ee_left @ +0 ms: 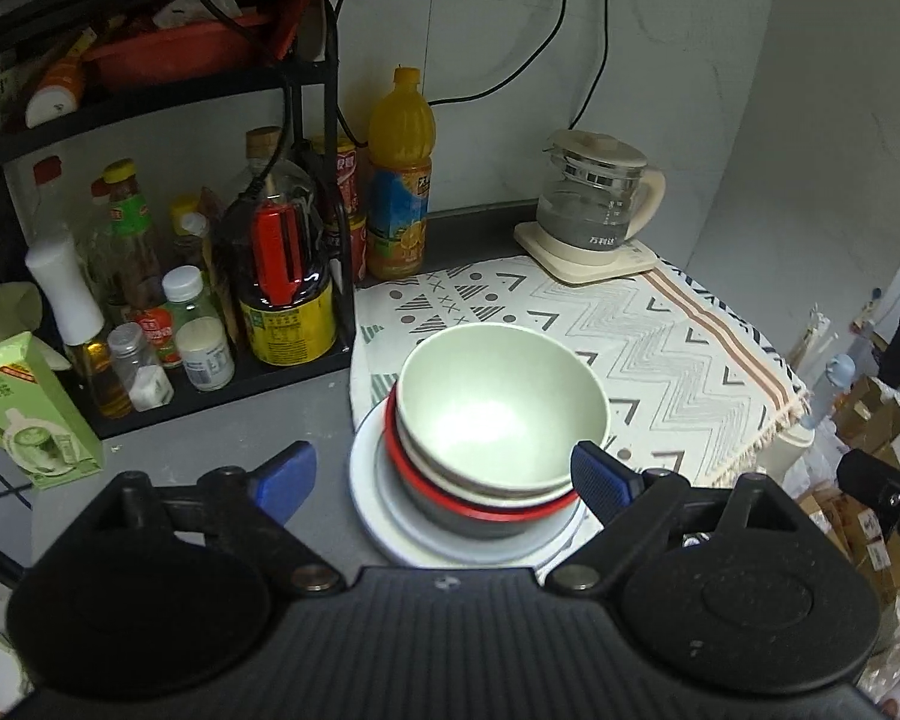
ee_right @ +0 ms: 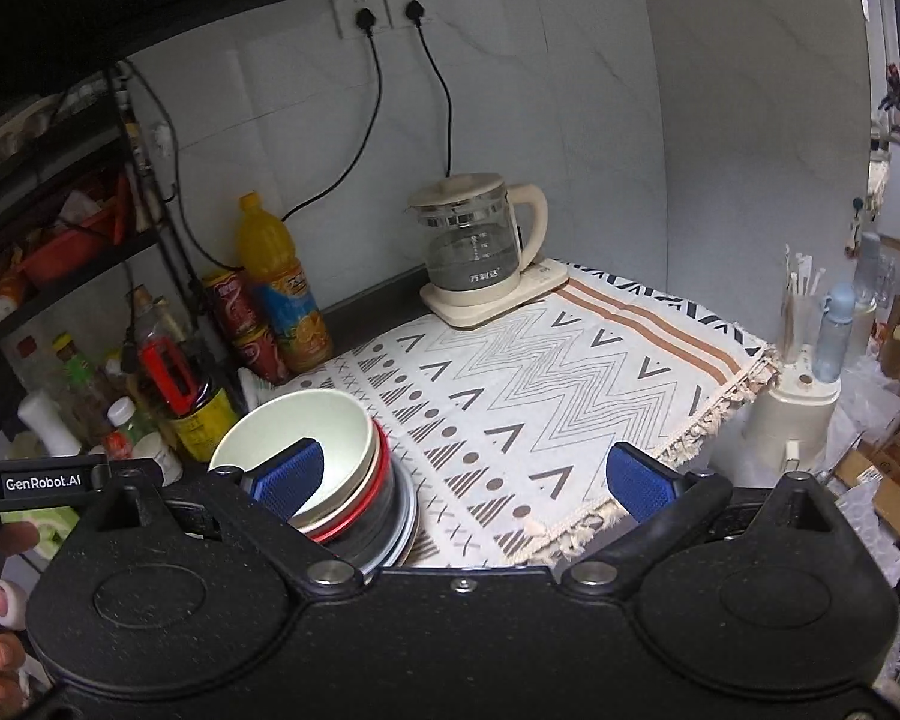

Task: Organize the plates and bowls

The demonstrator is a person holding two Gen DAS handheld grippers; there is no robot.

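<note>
Evidently both tools stand with their pads spread wide and nothing between them. The stack sits just ahead of the left tool (ee_left: 444,480), between its pads' reach: a green bowl (ee_left: 498,396) nested in a red-rimmed bowl (ee_left: 450,489), on white plates (ee_left: 384,516), half on the desk (ee_left: 210,420), half on the patterned cloth (ee_left: 660,336). From the right tool (ee_right: 468,477) it lies ahead to the left, behind the left pad. The bowls look rigid, light and smooth, probably slippery; pinching the green bowl's rim, one pad inside, seems safest. The plates likely weigh more and chip easily.
</note>
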